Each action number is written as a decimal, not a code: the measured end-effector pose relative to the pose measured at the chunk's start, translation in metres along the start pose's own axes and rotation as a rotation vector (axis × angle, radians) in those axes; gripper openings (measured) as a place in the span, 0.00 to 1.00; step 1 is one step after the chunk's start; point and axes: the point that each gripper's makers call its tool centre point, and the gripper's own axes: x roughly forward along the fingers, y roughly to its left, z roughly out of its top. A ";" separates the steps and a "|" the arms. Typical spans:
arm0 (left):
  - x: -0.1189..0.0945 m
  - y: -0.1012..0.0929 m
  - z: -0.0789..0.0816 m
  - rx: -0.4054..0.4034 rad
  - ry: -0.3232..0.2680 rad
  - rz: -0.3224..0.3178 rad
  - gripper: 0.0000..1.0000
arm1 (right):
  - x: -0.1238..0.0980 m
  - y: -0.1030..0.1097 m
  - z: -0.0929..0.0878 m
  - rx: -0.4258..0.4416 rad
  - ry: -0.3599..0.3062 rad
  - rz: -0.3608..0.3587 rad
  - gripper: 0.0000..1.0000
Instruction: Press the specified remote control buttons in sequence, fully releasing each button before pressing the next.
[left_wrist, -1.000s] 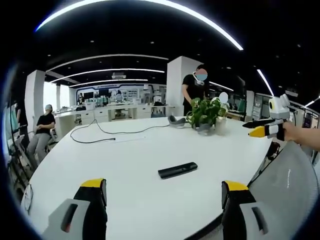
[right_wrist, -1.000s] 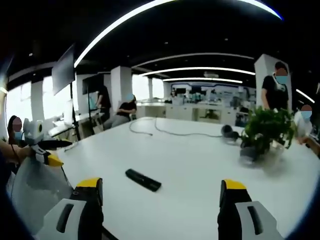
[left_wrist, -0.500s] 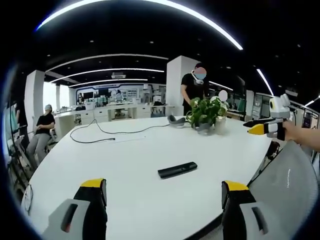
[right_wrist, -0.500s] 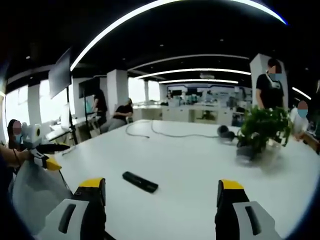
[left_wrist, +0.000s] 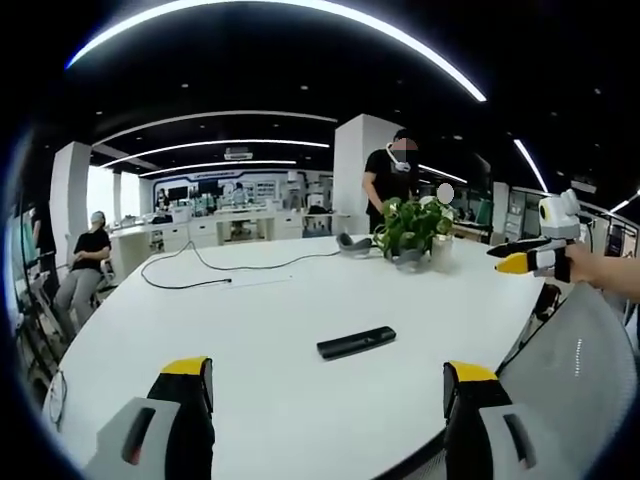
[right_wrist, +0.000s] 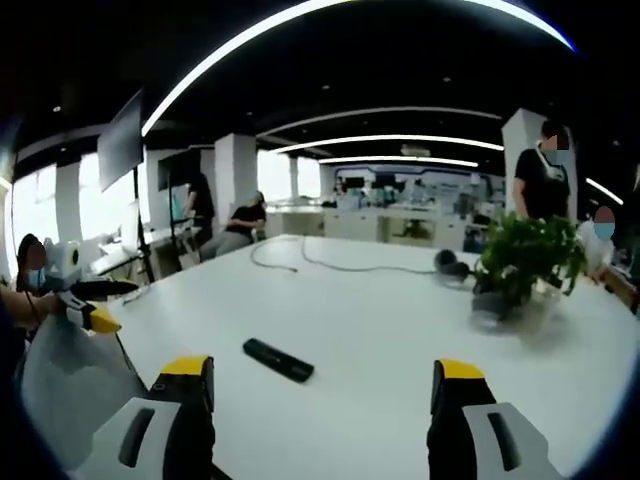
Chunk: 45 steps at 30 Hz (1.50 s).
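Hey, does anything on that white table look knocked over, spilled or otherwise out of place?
Nothing stands out. The slim black remote control lies flat on the round white table, the leafy green potted plant stands upright, and the loose black cable simply trails across the far side.

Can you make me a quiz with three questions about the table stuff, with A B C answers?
1. Where is the remote control?
A. Lying flat on the white table
B. Held in a gripper
C. Inside the plant pot

2. What colour are the gripper jaw tips?
A. Green
B. Yellow
C. Pink

3. How are the left gripper and the right gripper?
A. Both shut on the remote
B. One open, one shut
C. Both open, holding nothing

Answers:
1 A, the black remote lies alone on the tabletop.
2 B, each jaw ends in a yellow cap.
3 C, the jaws stand wide apart with bare table between them.
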 end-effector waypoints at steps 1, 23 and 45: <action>0.000 -0.001 0.000 -0.002 0.001 -0.002 1.00 | -0.001 -0.002 0.001 0.006 -0.007 -0.004 0.89; 0.000 0.000 -0.001 -0.015 0.007 0.004 1.00 | 0.000 -0.002 -0.003 -0.004 0.018 -0.010 0.83; 0.012 0.013 0.029 0.133 0.061 -0.146 1.00 | 0.000 -0.004 -0.004 0.004 0.024 -0.012 0.80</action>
